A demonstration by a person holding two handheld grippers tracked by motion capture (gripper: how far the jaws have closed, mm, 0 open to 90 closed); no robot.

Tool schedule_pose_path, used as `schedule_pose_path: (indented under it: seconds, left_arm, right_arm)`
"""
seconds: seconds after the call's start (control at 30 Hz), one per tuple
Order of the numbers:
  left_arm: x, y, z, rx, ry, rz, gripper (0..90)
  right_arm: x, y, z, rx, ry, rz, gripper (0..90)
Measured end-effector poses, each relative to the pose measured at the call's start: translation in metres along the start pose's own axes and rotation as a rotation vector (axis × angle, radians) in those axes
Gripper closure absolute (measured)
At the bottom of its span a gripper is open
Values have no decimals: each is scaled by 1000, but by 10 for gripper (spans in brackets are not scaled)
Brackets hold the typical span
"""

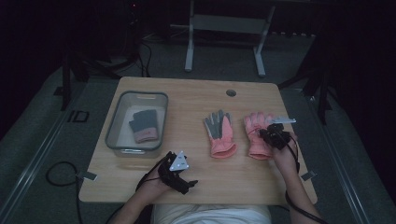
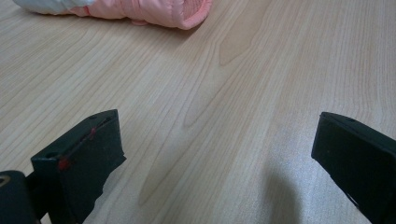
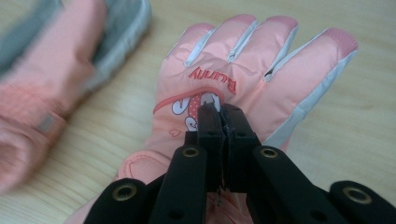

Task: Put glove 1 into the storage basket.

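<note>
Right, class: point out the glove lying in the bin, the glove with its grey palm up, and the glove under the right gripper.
Glove in the bin (image 1: pixel 144 126), high view, on its dark upper half.
Grey-palmed glove (image 1: pixel 217 125), high view, on the palm.
Glove under the right gripper (image 3: pixel 261 60), right gripper view, at the base of its fingers.

Bare counter (image 1: pixel 224 172) lies open along the near edge and through the middle — a clear lane. At ten o'clock the bin (image 1: pixel 136 122) blocks passage; at two o'clock both pink gloves (image 1: pixel 219 133) lie side by side.
</note>
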State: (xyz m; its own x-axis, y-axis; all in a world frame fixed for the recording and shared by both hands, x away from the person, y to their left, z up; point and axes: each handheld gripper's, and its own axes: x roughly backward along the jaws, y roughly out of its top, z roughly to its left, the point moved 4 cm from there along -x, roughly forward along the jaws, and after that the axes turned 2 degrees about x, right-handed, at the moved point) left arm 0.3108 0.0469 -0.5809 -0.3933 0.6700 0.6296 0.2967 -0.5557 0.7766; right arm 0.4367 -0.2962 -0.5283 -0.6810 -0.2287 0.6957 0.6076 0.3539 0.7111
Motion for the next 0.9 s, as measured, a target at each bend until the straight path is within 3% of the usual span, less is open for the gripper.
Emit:
schedule_pose_path:
  seconds: [0.17, 0.43, 0.67, 0.7, 0.77, 0.9]
  left_arm:
    - [0, 0, -1, -4, 0, 3, 16]
    - [0, 0, 0, -7, 2, 4, 16]
    - [0, 0, -1, -8, 1, 1, 16]
    - [0, 0, -1, -8, 1, 1, 16]
    - [0, 0, -1, -9, 0, 1, 16]
    - [0, 0, -1, -8, 0, -1, 16]
  right_arm:
    - [22, 23, 4, -9, 9, -67, 876]
    - [51, 65, 27, 33, 29, -152, 875]
    - [60, 93, 59, 66, 71, -195, 875]
    - [60, 93, 59, 66, 71, -195, 875]
    - [59, 102, 76, 89, 96, -201, 875]
    - [55, 106, 93, 83, 114, -193, 875]
